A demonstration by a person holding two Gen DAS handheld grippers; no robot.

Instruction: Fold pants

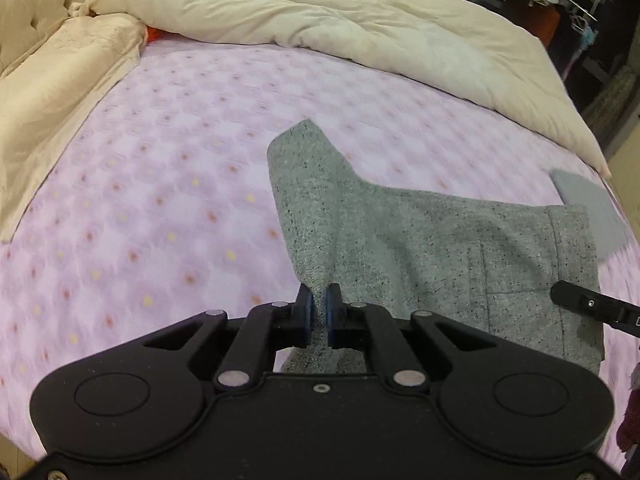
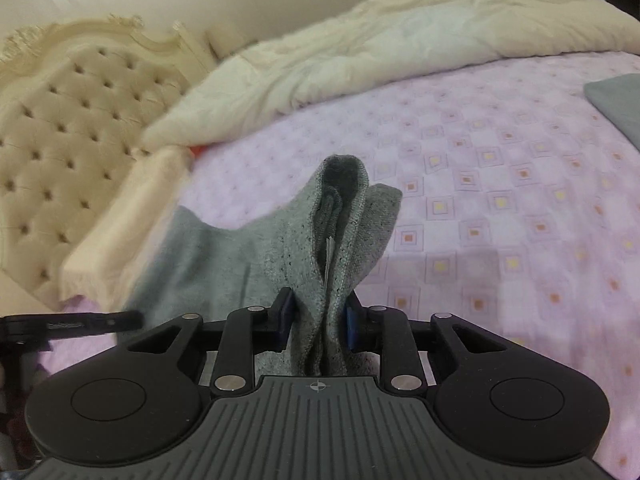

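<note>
Left wrist view: we lift grey speckled pants (image 1: 400, 232) off a pink patterned bedsheet (image 1: 140, 200).
Our left gripper (image 1: 319, 312) pinches a thin fold; our right gripper (image 2: 318, 320), at 3 o'clock, clamps a thicker bunch, probably to carry one half over the other. A cream duvet (image 1: 320, 12) lies at 12 o'clock.

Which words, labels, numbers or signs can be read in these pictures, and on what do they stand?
No words or numbers can be read.
Crosshair sign, no text: on the right gripper body.
White mark on the right gripper, at the left view's edge: cut off, unreadable.
Tag inside the grey pants: too small.
</note>
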